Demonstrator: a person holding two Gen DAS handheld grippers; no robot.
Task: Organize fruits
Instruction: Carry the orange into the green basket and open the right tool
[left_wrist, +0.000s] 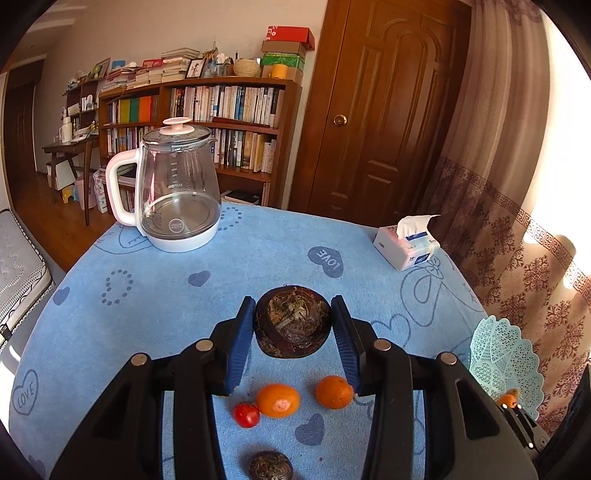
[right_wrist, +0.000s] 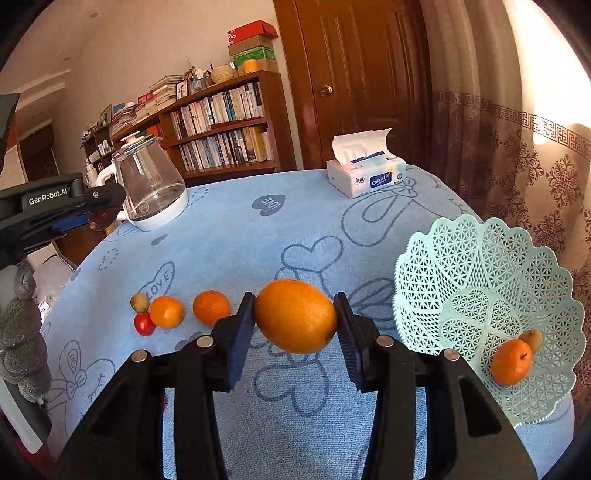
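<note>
Orange (right_wrist: 295, 315) is up off the table, pinched at its two ends by your right gripper (right_wrist: 295, 314), and the mint lattice basket (right_wrist: 436, 266) waits at about three o'clock from it with a mandarin (right_wrist: 511, 362) and a smaller yellowish fruit (right_wrist: 532, 339) already inside. Over on the other side, your left gripper (left_wrist: 293, 321) is clamped on a dark, rough-skinned fruit (left_wrist: 293, 325), carried above the blue tablecloth (left_wrist: 258, 251). On the cloth beneath it sit two mandarins (left_wrist: 277, 400), a cherry tomato (left_wrist: 246, 415) and another dark fruit (left_wrist: 270, 467) at six o'clock. Watch that orange: it's smooth and held only at its tips, so a quick swing could let it squirm out and roll. The basket looks light, too; bump its scalloped rim on the way in and you may shove it toward the table edge. And with both hands loaded, crossing paths over the basket risks a clash.
</note>
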